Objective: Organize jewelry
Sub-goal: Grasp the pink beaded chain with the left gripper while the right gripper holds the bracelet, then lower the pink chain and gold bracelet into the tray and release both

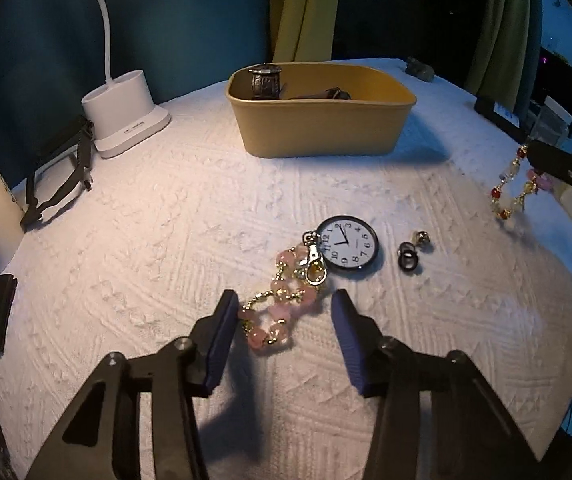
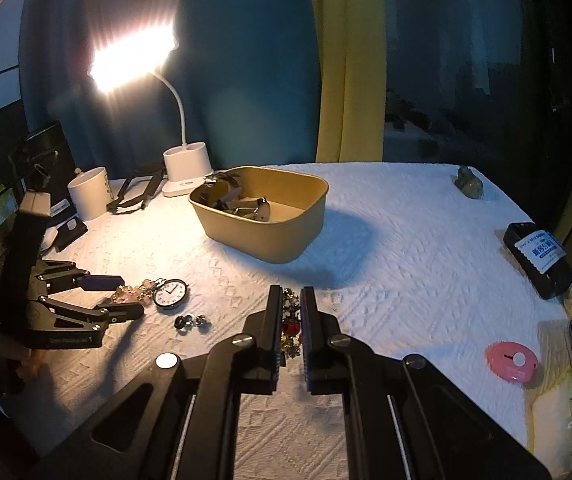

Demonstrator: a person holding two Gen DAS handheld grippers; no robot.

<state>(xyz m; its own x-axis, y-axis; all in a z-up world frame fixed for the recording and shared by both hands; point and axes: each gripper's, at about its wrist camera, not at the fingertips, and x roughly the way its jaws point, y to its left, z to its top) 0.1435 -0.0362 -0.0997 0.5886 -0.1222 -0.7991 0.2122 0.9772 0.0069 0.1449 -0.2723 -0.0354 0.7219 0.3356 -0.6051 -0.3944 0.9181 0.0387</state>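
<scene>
Straddling, left gripper [image 1: 284, 312]: I hold it low over the desk [image 1: 166, 220], jaws spread wide to either side of the pink bead bracelet [image 1: 282, 304], neither pad clearly touching it.

Pink bracelet, position: it lies bunched on the white cloth, its far end against the clasp of the pocket watch [image 1: 348, 247].

Risk, snagged clasp: as I judge it, closing here could catch the watch's clasp along with the beads, so a lift would drag the watch across the cloth or let it drop partway.

Risk, loose strand: beads spill beyond the jaws on both ends; a pinch on one loop may let the rest slide free.

Small rings [image 1: 414, 250]: they sit just right of the watch, apart from it and near enough to be knocked by a dragged watch.

Yellow bin [image 1: 318, 120]: it stands at the back of the desk with dark watches already inside, well apart from both grippers.

Right gripper [image 2: 290, 314]: clamped on the red and gold bead bracelet [image 2: 291, 320], held above the cloth and aimed roughly toward the bin.

Risk, dangling bracelet: seen from the left camera, that strand [image 1: 512, 190] hangs below the jaws, so I think it could hook the bin's rim on the way in.
</scene>
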